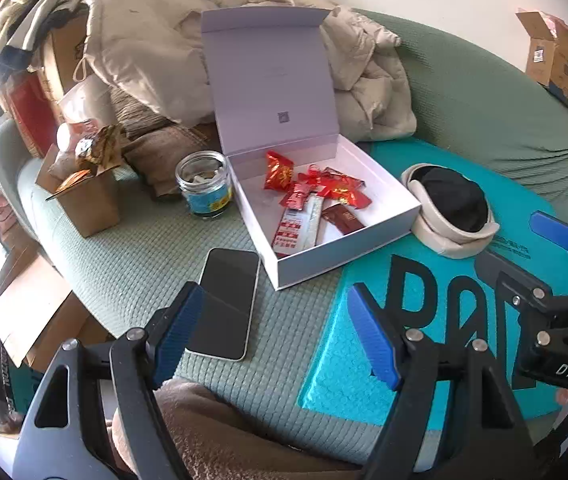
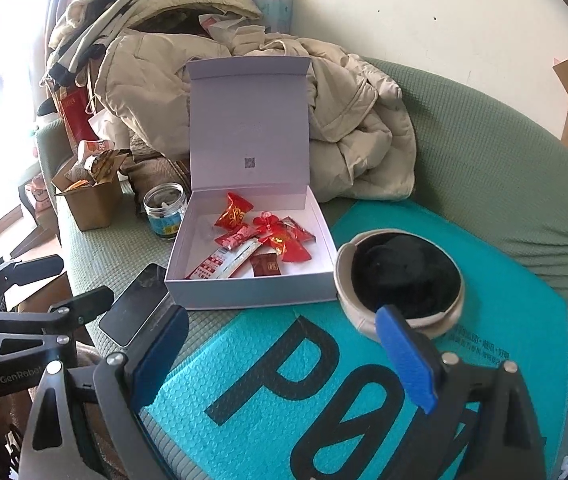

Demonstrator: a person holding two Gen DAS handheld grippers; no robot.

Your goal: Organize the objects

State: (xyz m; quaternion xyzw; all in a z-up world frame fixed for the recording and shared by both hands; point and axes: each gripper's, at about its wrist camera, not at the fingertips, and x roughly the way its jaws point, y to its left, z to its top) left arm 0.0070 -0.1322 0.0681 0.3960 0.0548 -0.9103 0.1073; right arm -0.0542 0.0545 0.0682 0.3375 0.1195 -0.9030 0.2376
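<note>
Left wrist view. My left gripper (image 1: 274, 330) hangs with jaws wide, nothing between them, over the near edge of the sofa (image 1: 136, 264). Phone (image 1: 226, 302) lies flat just beyond the left pad, glossy glass face up, on the quilted green cover. Box (image 1: 324, 256), white rigid card, sits in the middle, lid standing open at the far side; crinkly red snack packs (image 1: 316, 192) lie loose in it. Jar (image 1: 204, 184), clear with a blue label, stands just left of the box. Cap (image 1: 450, 210), soft, beige brim and dark lining, lies upturned to the right on the teal bag (image 1: 348, 360).

Risks, as I judge them: the phone is thin and slick, so the pads may skid off or scrape its glass. The cover is soft, so it may sink under a push.

Right wrist view. My right gripper (image 2: 284, 356) also stands wide and empty, above the teal bag, its right pad near the cap. The cap would fold under a pinch and could slip out. The lid looks liable to topple shut if bumped. The jar is round and may roll.
</note>
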